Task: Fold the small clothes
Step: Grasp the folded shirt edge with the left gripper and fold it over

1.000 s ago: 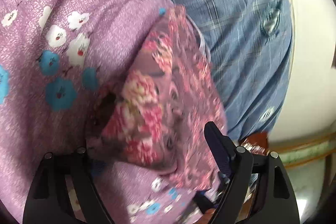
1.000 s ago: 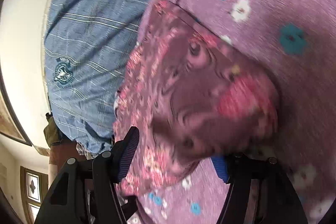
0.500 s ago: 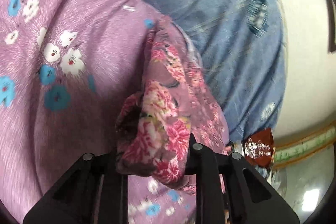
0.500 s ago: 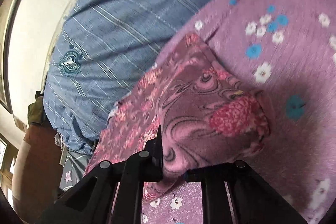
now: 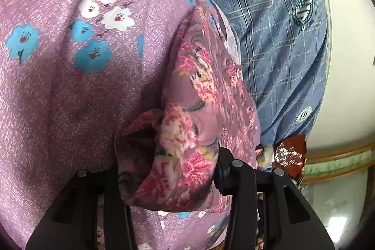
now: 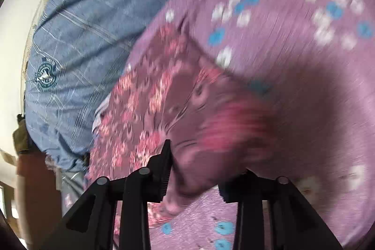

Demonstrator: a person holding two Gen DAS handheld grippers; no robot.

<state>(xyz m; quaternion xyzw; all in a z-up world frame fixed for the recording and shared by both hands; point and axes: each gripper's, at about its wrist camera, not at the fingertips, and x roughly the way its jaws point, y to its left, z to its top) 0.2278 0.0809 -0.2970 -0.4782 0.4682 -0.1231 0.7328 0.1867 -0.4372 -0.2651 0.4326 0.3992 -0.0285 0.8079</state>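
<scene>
Lying on our purple flowered sheet (image 5: 70,90) beside a blue plaid cloth (image 5: 276,34), the rose-print garment (image 5: 199,109) sits between both our grippers; left gripper (image 5: 168,176) and right gripper (image 6: 199,170) have just been opening, jaws half apart around its folds.

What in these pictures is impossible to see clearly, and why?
- Rose-print garment: its near end is hidden behind the claw fingers in both views, so its full shape is unknown.
- Right wrist view: motion blur smears the garment and purple flowered cloth.
- Blue checked fabric: cut off by the picture edge.
</scene>
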